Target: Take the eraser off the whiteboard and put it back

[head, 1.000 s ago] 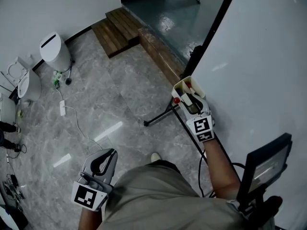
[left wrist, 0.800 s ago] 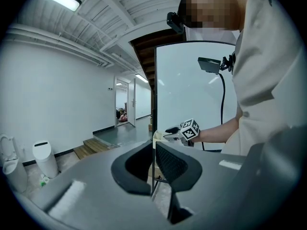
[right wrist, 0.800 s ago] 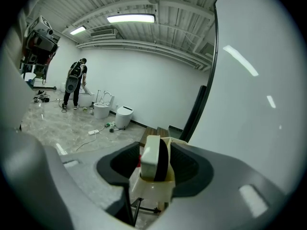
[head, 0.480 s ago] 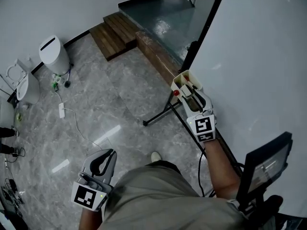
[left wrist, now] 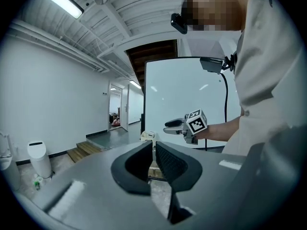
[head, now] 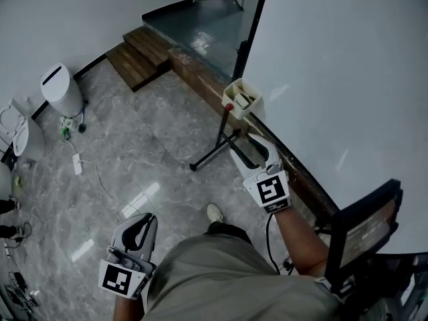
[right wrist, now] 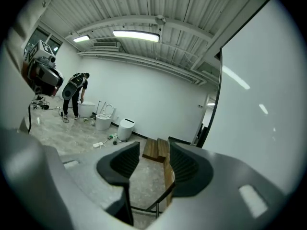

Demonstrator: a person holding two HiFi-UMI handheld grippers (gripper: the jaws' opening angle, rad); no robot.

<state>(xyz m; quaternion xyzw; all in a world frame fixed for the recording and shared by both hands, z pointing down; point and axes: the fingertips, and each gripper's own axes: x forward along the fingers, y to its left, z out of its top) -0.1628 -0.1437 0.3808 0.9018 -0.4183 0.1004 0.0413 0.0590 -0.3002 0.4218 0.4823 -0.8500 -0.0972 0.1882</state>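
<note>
Both grippers empty; eraser in the holder at the whiteboard's edge.

The whiteboard (head: 334, 79) fills the right side above a grey marble floor (head: 134, 152). A cream holder box (head: 235, 89) hangs at the board's lower edge, and the eraser (head: 245, 101) lies inside it next to a red-tipped item (head: 229, 106). The right gripper (head: 239, 149) is on the near side of the box, apart from it, jaws spread with nothing between them. The left gripper (head: 142, 221) hangs at the near left, well apart from the board, jaws pressed together and empty.
</note>
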